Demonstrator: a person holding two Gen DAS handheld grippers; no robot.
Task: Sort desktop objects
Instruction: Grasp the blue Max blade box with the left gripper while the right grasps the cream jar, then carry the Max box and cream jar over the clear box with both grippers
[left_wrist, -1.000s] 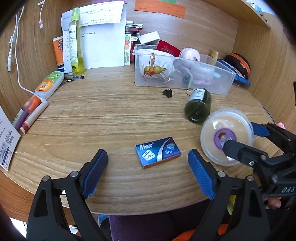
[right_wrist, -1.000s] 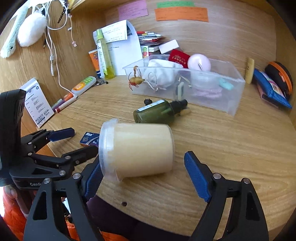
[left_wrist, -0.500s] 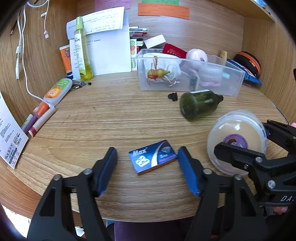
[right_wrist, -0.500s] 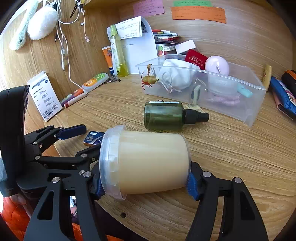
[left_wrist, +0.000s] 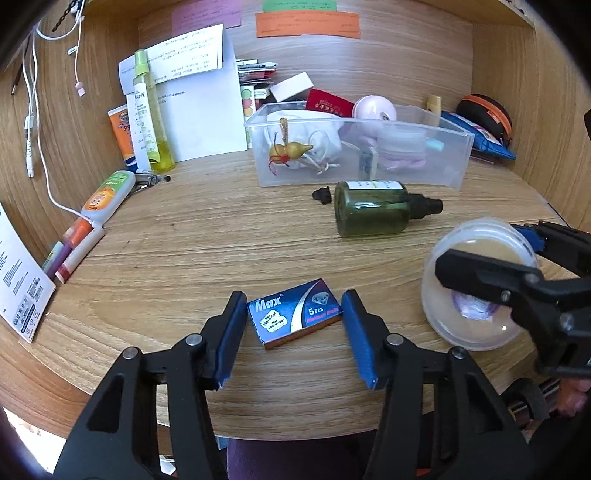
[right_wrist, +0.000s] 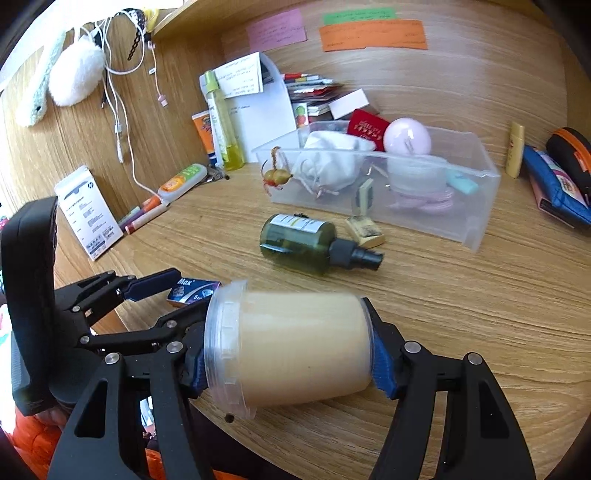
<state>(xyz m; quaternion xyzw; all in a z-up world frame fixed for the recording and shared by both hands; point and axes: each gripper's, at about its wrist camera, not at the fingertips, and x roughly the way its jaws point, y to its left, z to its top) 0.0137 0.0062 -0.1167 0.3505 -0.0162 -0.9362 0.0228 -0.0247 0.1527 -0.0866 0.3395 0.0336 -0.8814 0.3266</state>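
A small blue "Max" blade box (left_wrist: 294, 313) lies flat near the desk's front edge. My left gripper (left_wrist: 294, 334) straddles it, jaws a little wider than the box, with small gaps on both sides. The box also shows in the right wrist view (right_wrist: 192, 290). My right gripper (right_wrist: 286, 360) is shut on a clear jar of cream-coloured stuff (right_wrist: 295, 345), held on its side just above the desk. The jar also shows in the left wrist view (left_wrist: 480, 288). A clear sorting bin (left_wrist: 443, 155) with several items stands at the back.
A dark green spray bottle (left_wrist: 373, 214) lies on its side in front of the bin, a small black cap (left_wrist: 322, 194) beside it. A small tan box (right_wrist: 365, 230) lies by the bin. Pens, tubes and a yellow bottle (left_wrist: 151, 114) line the left; pouches at right.
My left gripper has moved forward and narrowed around the blue box. My right gripper has closed onto the jar and lifted it slightly.
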